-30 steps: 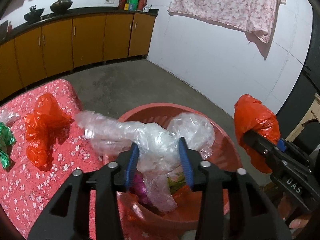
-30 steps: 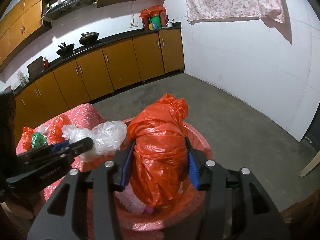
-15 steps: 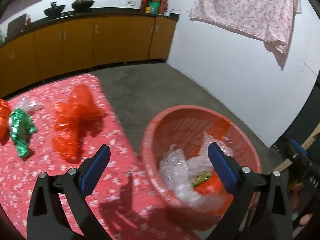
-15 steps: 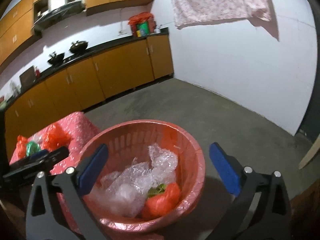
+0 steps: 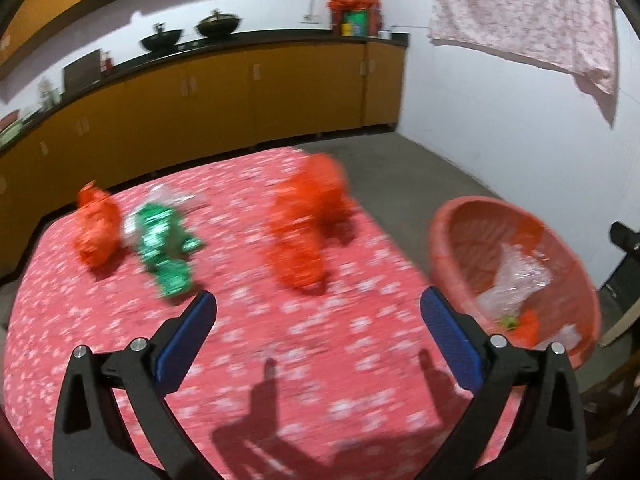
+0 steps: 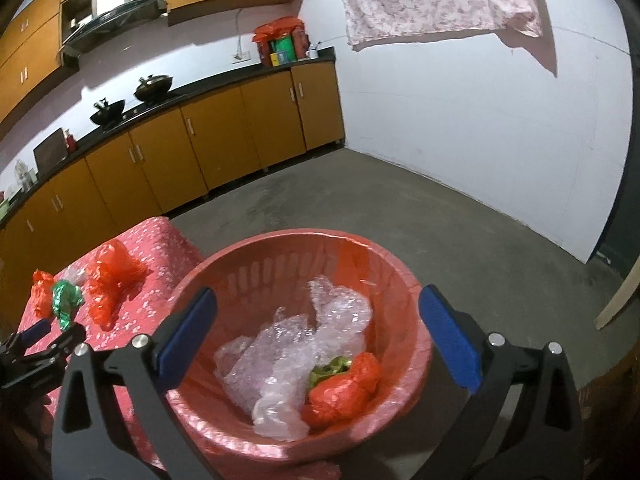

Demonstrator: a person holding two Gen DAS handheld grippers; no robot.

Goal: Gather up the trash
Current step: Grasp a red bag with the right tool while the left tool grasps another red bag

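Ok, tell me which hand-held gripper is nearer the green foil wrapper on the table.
Left. The left hand-held gripper hangs open over the table just short of the green foil wrapper; the right hand-held gripper is open over the red basket, farther away.

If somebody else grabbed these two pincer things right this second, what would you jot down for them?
Left gripper: open, empty, over the red floral table.
Right gripper: open, empty, above the red basket.
Done: clear plastic wrap, a red bag and a green scrap lie in the basket.
Left: large red bag, green foil wrapper, small red bag and a clear scrap on the table.
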